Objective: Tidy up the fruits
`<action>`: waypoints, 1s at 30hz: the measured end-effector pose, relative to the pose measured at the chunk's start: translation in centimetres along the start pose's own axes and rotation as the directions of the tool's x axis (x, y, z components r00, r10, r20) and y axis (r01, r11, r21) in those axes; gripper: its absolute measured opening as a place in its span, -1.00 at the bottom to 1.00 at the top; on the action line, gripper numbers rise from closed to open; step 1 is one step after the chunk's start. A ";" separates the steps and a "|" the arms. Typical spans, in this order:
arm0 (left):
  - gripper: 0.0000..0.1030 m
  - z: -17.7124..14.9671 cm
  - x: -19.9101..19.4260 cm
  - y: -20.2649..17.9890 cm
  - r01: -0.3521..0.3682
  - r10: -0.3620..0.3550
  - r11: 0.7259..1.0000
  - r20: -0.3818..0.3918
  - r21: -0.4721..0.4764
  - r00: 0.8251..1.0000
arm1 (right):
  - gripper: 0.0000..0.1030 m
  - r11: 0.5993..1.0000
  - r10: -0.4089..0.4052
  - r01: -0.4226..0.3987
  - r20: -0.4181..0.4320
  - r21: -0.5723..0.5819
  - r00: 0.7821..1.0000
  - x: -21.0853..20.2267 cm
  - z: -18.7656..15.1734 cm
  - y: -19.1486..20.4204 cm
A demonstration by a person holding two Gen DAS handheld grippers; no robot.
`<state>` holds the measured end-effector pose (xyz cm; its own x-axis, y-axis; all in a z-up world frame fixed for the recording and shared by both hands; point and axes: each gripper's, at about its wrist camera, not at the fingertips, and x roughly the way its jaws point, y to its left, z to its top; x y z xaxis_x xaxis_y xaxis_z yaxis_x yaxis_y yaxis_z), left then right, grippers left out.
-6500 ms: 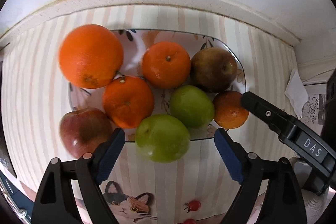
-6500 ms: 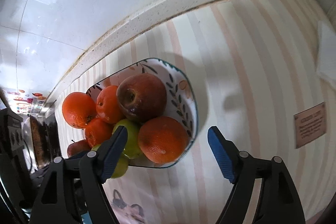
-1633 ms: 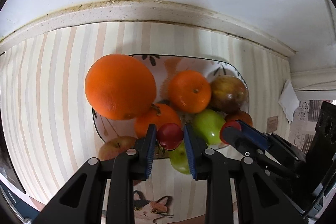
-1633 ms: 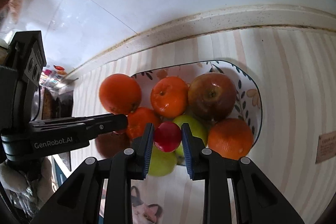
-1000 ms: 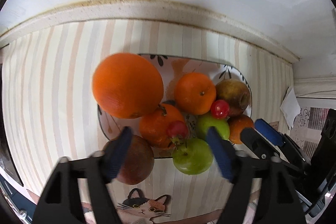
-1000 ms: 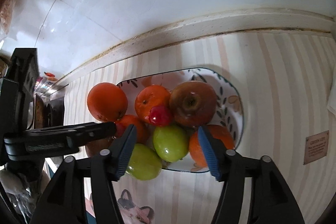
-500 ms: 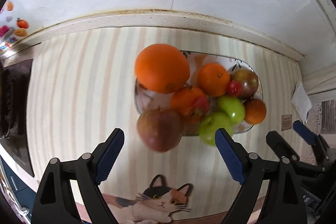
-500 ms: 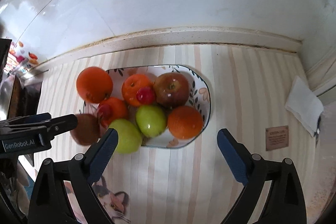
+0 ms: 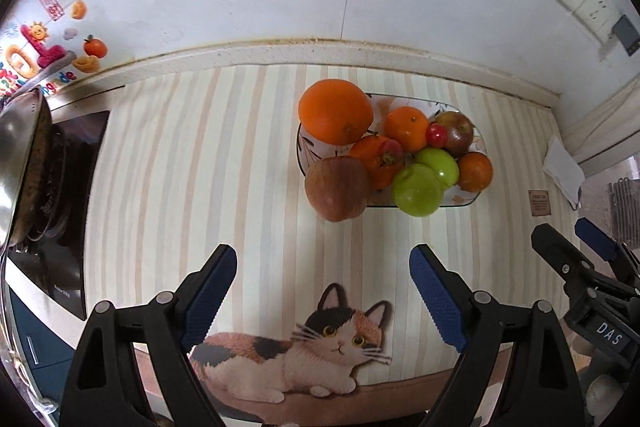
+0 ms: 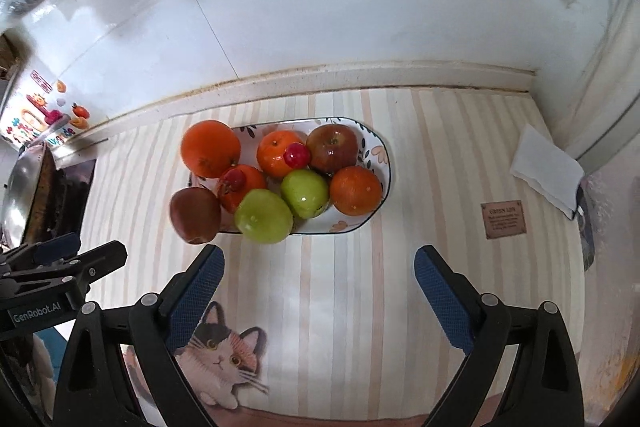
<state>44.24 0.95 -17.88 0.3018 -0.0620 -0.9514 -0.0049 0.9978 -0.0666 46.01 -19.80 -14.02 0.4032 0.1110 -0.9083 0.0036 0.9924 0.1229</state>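
Observation:
A patterned oval plate (image 10: 380,151) on the striped counter holds oranges (image 10: 211,148), two green apples (image 10: 263,215), red apples (image 10: 332,148) and two small red fruits (image 10: 296,153) on top of the pile. The plate (image 9: 474,201) also shows in the left wrist view, with a big orange (image 9: 335,111) and a red apple (image 9: 337,187) at its left end. My left gripper (image 9: 322,297) is open and empty, well back from the plate. My right gripper (image 10: 319,297) is open and empty, also back from it.
A stove with a steel pan (image 9: 18,163) stands at the far left. A folded white tissue (image 10: 548,171) and a small brown label (image 10: 503,219) lie right of the plate. A cat picture (image 9: 304,355) marks the mat near the front edge. A wall runs behind.
Both grippers opened, leaving a small red fruit each on the pile, then pulled back and up from the plate.

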 end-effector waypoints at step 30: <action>0.72 -18.8 -18.5 0.5 -0.057 0.033 0.997 0.380 0.051 0.924 | 0.97 0.998 -0.021 0.037 0.330 -0.042 0.944 -23.8 -18.1 4.3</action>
<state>20.74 2.09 -5.92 0.6413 -0.0148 -0.7671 0.0265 0.9996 0.0029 19.85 -17.24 0.91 0.6827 0.0669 -0.7277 -0.0204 0.9972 0.0725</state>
